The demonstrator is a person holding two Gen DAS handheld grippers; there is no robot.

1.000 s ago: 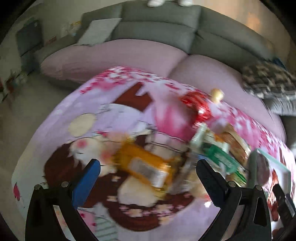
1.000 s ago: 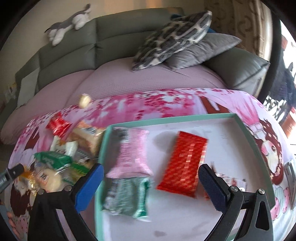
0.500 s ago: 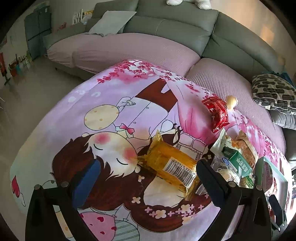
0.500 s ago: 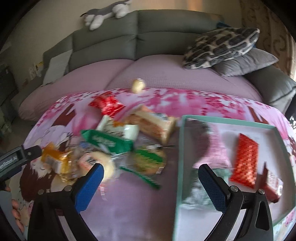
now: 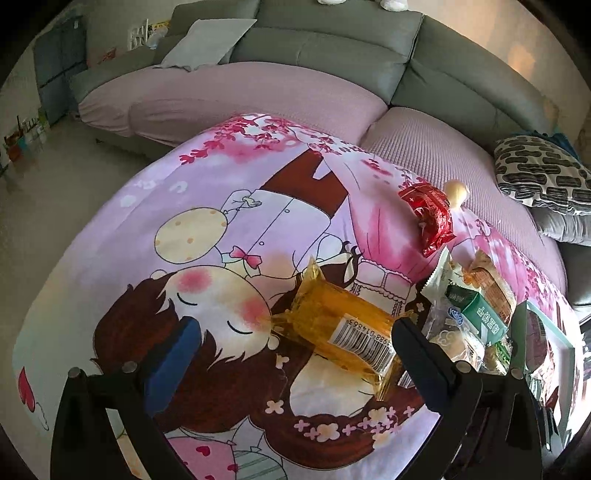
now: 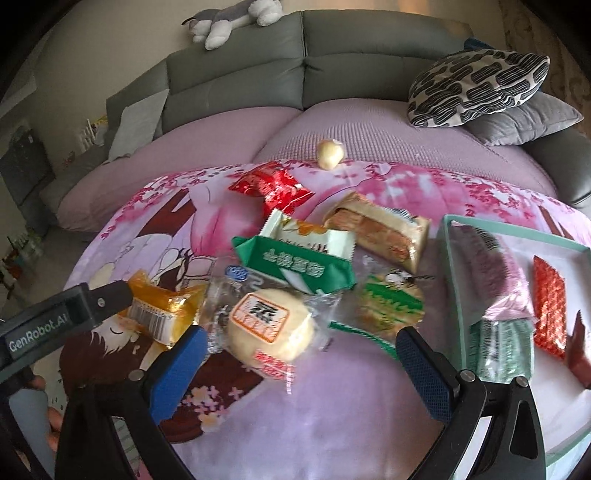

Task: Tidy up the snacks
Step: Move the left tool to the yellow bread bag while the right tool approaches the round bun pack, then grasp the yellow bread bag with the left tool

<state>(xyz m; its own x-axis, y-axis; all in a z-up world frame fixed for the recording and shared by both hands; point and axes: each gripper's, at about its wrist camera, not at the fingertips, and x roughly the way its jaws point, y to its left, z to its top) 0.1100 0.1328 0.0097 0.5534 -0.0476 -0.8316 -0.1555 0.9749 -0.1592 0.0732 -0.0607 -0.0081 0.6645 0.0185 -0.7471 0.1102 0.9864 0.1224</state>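
Left tool gaping wide, orange snack packet between its fingers, ungripped; right tool spread wide above round bun packet, empty.

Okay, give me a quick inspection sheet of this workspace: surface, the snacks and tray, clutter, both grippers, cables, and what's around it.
Surface: cartoon-print pink cloth over the table.
Job's things: loose pile holding orange packet, green packet, round bun, red packet and others; teal tray at right holds pink, green and red packs.
Clutter: small pale round sweet at the far edge.
Grippers: left gripper open, orange packet between its fingers, not clamped; right gripper open over the round bun.
Cables: nothing seen.
Surroundings: grey sofa, patterned cushion, plush toy.
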